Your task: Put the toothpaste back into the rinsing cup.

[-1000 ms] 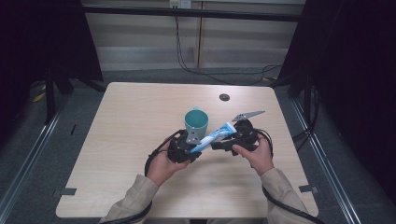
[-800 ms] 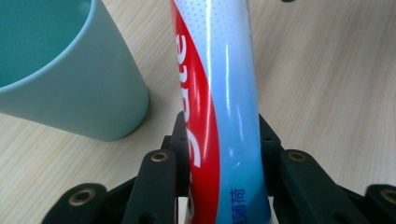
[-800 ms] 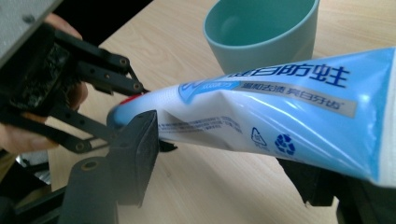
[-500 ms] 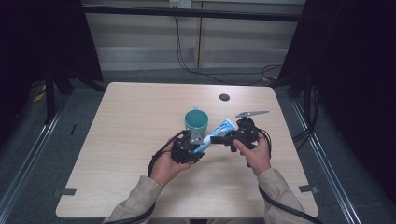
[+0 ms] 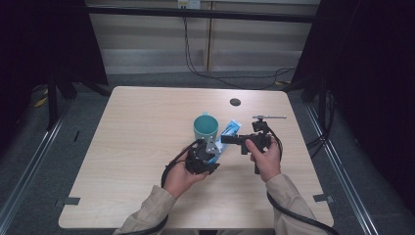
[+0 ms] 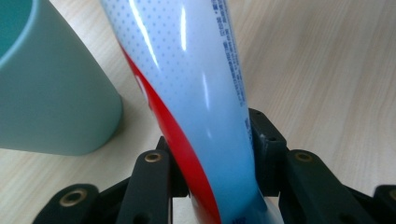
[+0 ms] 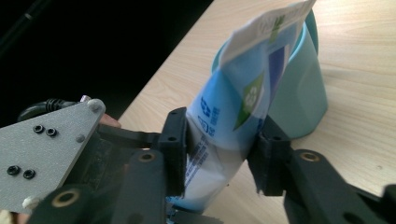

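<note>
I have the toothpaste tube (image 5: 226, 138) between my two tools, just beside the green cup (image 5: 206, 127), on the cup's right in the high view; its flat crimped end (image 7: 268, 21) tilts up against the cup's rim and its lower end points down toward the table (image 5: 142, 122). My left gripper (image 6: 212, 163) has the tube's lower part pinched between its jaws, narrow and tight, the pads pressing on both sides; those jaws have just eased open a touch, yet from the left gripper view the tube sits firmly between them. My right gripper (image 7: 219, 154) has just been closing; a second ago its jaws stood wide beside the tube, and now they have come in on the tube's upper part, nearer the cup's rim, both pads against the plastic. The tube has also swung from a low slant to stand steeper against the cup; the cup itself has not shifted.

So I judge both tools now share the hold; the hand-over is midway, and the left can let go once the right grip feels sure; from there the tube could be lifted into the cup. The risk I see is the slick tube slipping if both ease together.
</note>
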The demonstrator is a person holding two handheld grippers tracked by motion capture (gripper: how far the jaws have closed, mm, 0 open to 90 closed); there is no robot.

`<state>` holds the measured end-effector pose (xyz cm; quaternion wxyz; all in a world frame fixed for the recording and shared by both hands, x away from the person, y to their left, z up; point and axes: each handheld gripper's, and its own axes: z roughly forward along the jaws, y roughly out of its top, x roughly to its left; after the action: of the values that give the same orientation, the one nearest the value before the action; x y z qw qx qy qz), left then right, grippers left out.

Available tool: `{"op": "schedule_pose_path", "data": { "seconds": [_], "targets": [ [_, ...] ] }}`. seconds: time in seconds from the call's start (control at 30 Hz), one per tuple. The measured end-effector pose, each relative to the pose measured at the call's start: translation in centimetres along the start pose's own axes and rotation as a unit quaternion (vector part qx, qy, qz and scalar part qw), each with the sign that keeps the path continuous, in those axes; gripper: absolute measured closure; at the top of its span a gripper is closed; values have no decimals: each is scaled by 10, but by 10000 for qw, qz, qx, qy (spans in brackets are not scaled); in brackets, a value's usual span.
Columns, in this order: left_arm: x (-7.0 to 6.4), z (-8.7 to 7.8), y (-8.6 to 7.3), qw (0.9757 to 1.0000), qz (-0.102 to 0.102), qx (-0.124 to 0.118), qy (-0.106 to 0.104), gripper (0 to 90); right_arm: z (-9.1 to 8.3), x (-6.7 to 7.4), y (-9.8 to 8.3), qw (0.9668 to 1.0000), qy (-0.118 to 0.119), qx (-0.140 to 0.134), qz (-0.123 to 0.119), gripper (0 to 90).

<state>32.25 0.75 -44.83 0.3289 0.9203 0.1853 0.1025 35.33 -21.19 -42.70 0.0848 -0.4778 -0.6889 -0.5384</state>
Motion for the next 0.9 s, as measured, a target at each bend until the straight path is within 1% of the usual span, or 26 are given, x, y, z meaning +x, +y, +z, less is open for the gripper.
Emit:
{"op": "schedule_pose_path", "data": {
  "seconds": [0.03, 0.07, 0.1, 0.17, 0.2, 0.23, 0.27, 0.3, 0.33, 0.37, 0.43, 0.47, 0.5, 0.57, 0.6, 0.63, 0.7, 0.77, 0.83, 0.87, 0.9],
  "targets": [
    [0, 0, 0, 10000, -21, -33, -1, 649, 0, 0, 0, 10000, -1, 6, 27, 655],
    [1, 0, -1, 9999, -105, -81, -17, 643, 0, 0, 0, 10000, 0, -17, 48, 674],
    [1, -1, -1, 9998, -125, -126, -21, 636, -1, 1, 0, 10000, -4, -45, 74, 690],
    [3, -2, -2, 9998, -88, -194, -36, 599, -2, 2, 0, 9999, 69, -81, 43, 730],
    [5, -1, -2, 9994, -184, -278, -136, 565, -4, 2, 1, 9998, 146, -137, -9, 743],
    [7, -2, -2, 9991, -197, -314, -215, 526, -5, 5, 3, 9997, 139, -139, -134, 750],
    [8, -3, -2, 9985, -231, -417, -252, 484, -6, 8, 4, 9995, 99, -121, -257, 756],
    [9, -3, -2, 9982, -246, -456, -296, 443, -7, 11, 6, 9993, 49, -97, -352, 758],
    [10, -5, -1, 9980, -248, -495, -314, 409, -8, 14, 7, 9990, 36, -106, -443, 759],
    [11, -6, -1, 9977, -251, -549, -317, 354, -9, 17, 9, 9984, 47, -78, -558, 760],
    [12, -8, -2, 9974, -284, -549, -358, 318, -12, 19, 12, 9980, 71, -152, -612, 761],
    [13, -9, -2, 9970, -309, -604, -375, 299, -14, 20, 13, 9978, 90, -159, -639, 761],
    [13, -10, -3, 9972, -292, -597, -331, 287, -15, 20, 14, 9977, 100, -202, -632, 761],
    [15, -11, -6, 9969, -335, -619, -351, 244, -18, 21, 16, 9972, 79, -202, -718, 760],
    [16, -11, -7, 9967, -394, -593, -378, 234, -20, 21, 17, 9969, 34, -219, -760, 760],
    [16, -12, -9, 9969, -342, -597, -387, 231, -22, 21, 18, 9968, 26, -218, -773, 760],
    [17, -13, -12, 9968, -379, -569, -414, 231, -24, 19, 19, 9970, -16, -197, -751, 759],
    [19, -14, -15, 9969, -370, -541, -424, 205, -27, 19, 20, 9966, -84, -197, -794, 759],
    [20, -14, -18, 9964, -425, -578, -446, 199, -30, 18, 21, 9964, -122, -194, -820, 759],
    [21, -15, -20, 9965, -450, -553, -430, 194, -31, 17, 21, 9963, -119, -201, -832, 759],
    [23, -15, -21, 9968, -421, -531, -425, 184, -32, 17, 22, 9963, -129, -198, -824, 759]
  ]
}}
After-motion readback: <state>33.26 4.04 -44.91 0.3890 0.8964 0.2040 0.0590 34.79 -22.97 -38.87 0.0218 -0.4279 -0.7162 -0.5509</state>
